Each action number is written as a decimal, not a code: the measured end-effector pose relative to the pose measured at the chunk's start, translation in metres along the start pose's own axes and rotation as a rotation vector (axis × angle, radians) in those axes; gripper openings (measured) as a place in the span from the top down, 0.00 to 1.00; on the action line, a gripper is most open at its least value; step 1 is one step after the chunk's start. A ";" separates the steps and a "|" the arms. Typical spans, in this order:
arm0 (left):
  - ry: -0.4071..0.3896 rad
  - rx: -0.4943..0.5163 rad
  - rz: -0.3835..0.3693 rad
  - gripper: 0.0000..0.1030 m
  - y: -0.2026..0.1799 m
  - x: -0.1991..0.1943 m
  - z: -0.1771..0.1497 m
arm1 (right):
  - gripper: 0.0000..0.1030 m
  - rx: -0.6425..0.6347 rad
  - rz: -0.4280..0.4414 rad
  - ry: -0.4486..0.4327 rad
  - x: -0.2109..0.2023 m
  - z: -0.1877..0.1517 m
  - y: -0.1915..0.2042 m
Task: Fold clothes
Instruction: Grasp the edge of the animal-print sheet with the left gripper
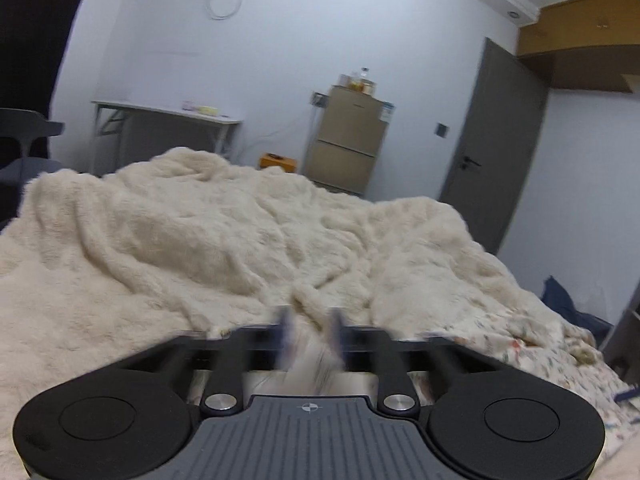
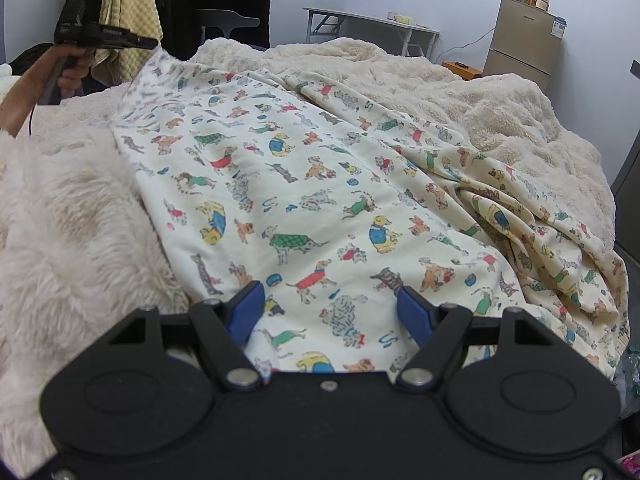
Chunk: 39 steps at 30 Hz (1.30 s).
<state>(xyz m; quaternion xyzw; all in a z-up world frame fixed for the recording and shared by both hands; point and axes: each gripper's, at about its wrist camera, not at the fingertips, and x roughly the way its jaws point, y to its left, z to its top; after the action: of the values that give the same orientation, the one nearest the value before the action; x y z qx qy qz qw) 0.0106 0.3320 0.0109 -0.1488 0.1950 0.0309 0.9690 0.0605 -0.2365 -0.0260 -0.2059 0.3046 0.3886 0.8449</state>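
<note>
- My right gripper [image 2: 331, 307] sits low over the bed, pointing along the dog-print garment [image 2: 304, 200]; its blue fingers [image 2: 248, 312] stand wide apart with nothing pinched between them, and the printed cloth lies flat under and between them.
- My left gripper [image 2: 108, 38] shows at the far left of the right wrist view, raised above the bed and held level, my left hand [image 2: 70, 68] wrapped around its handle below.
- The far left corner of the garment rises in a taut peak right up to that gripper's tip, so it seems to be clamped there.
- From the left wrist camera, the left gripper [image 1: 311, 330] has its fingers [image 1: 335, 330] close together with pale, streaked cloth between them; the motion blur is heavy, so I take it as a grip on the fabric but cannot be fully sure.
- The garment is cream with small coloured dogs in coats. Ahead of my right gripper it lies mostly smooth and stretched toward the lifted corner; to my right it bunches into deep folds and drapes toward the bed's edge.
- It rests on a fluffy cream blanket [image 2: 500, 96], which shows on both sides and beyond it, rumpled into ridges.
- Ahead of my left gripper is mostly that blanket [image 1: 224, 232], with a strip of the printed garment [image 1: 536, 344] off to its right.
</note>
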 end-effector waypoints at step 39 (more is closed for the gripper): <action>0.129 -0.068 0.160 0.96 0.039 0.035 -0.037 | 0.30 -0.005 -0.005 0.001 0.000 0.000 0.001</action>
<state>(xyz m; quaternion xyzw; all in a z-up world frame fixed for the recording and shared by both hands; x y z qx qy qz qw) 0.0244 0.3577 -0.0457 -0.1670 0.2672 0.1049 0.9432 0.0594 -0.2355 -0.0261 -0.2091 0.3033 0.3870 0.8453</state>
